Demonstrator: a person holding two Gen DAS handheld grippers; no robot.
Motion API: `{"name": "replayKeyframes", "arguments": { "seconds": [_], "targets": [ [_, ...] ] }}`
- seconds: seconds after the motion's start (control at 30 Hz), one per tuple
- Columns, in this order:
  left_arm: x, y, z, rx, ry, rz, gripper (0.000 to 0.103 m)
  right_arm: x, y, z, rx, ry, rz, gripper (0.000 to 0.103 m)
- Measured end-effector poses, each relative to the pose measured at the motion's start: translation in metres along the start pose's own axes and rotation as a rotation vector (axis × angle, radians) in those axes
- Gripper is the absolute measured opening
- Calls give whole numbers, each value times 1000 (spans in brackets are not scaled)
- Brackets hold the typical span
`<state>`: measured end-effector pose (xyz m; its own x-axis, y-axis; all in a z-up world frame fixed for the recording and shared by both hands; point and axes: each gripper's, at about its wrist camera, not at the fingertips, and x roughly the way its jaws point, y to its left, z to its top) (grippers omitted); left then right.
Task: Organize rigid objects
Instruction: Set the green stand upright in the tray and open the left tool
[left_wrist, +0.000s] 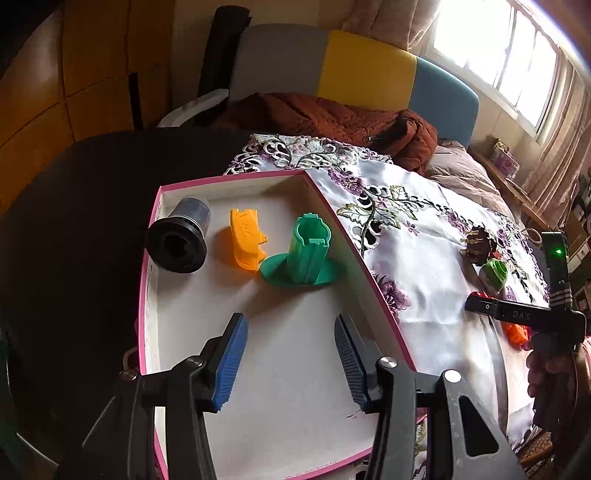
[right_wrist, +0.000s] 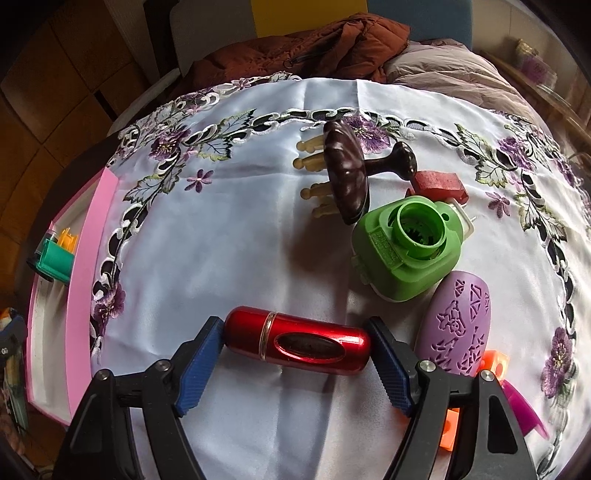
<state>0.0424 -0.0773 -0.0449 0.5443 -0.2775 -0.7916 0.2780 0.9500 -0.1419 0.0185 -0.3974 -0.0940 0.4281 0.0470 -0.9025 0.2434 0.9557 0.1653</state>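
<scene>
The left gripper (left_wrist: 291, 363) hangs over the near end of a pink-rimmed white box (left_wrist: 373, 280), its blue-padded jaws spread wide with nothing between them. Inside the box, toward the far end, a black cup (left_wrist: 179, 240) lies on its side at the left, an orange plastic piece (left_wrist: 245, 240) lies beside it, and a green stand (left_wrist: 308, 253) with a round base sits upright by the right wall, just touching the orange piece. The box rests partly on a white cloth (right_wrist: 221, 240) embroidered with purple flowers. On that cloth the right gripper (right_wrist: 295, 350) has its jaws set at either end of a red metal cylinder (right_wrist: 299, 341) lying crosswise, the pads touching or almost touching its ends; I cannot tell whether it is squeezed. Just beyond sit a green sharpener-like block (right_wrist: 406, 247), a purple patterned oval (right_wrist: 456, 325), a dark wooden massager (right_wrist: 347, 173) and a small red block (right_wrist: 439, 184).
</scene>
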Motion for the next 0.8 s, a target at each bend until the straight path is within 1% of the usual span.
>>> {"name": "replayKeyframes", "arguments": {
  "seconds": [0.27, 0.3, 0.47, 0.63, 0.7, 0.8],
  "targets": [
    [-2, 1, -4, -2, 8, -5, 50, -1, -3, 1, 34, -6, 18, 79],
    [-3, 1, -5, -1, 7, -6, 50, -1, -3, 1, 33, -11, 14, 76],
    [-7, 2, -6, 6, -2, 4, 50, -1, 6, -2, -50, -19, -52, 75],
    [-15, 7, -5, 5, -13, 21, 49, 1, 8, -2, -64, -22, -67, 75],
    [-20, 10, -6, 10, -30, 26, 50, 1, 12, -2, -83, -28, -88, 75],
    [-22, 16, -9, 8, -32, 35, 50, 0, 22, -5, -139, -47, -131, 75]
  ]
}}
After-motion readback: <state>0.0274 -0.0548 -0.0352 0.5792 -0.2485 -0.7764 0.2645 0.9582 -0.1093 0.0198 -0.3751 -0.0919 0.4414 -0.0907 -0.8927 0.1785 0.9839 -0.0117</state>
